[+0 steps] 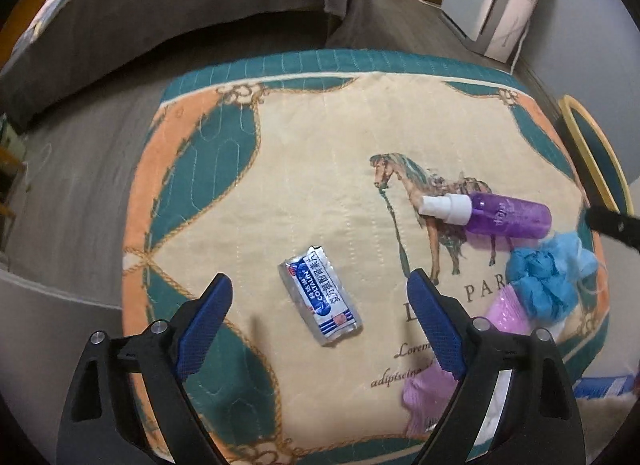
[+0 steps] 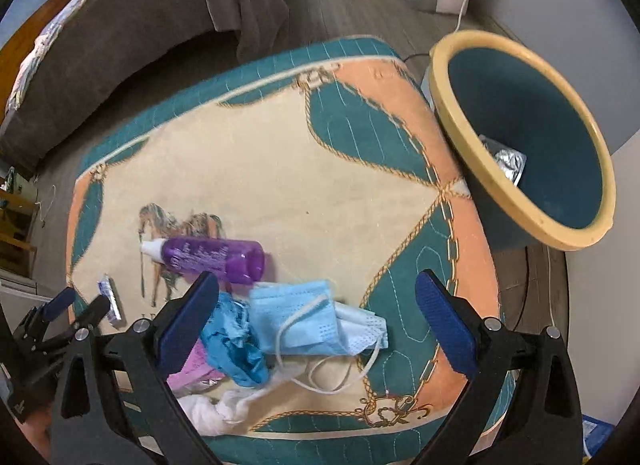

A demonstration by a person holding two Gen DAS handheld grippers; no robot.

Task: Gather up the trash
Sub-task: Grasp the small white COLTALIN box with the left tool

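My left tongs are spread wide and grasping nothing; in the left wrist view the sachet lies flat on the surface at centre frame, in the gap between the two blue pads, and neither pad touches it. To its right in that frame the bottle lies on its side across the printed horse, its white cap pointing left. Below the bottle, at the right edge, sits a crumpled blue glove, with pink wrappers just beside it and partly hidden behind my right-hand finger.

My right tongs are also released and wide, empty. In the right wrist view the mask lies at lower centre between the pads, untouched, its ear loops trailing toward the bottom of the frame. The glove touches its left side, and a white tissue lies below that near the bottom edge. The bottle is just above the pile, left of centre. The sachet shows at the far left, beside my left tongs.

The bin stands off the surface's edge in the upper right of this frame, tilted in view, with a crumpled silver wrapper inside it.
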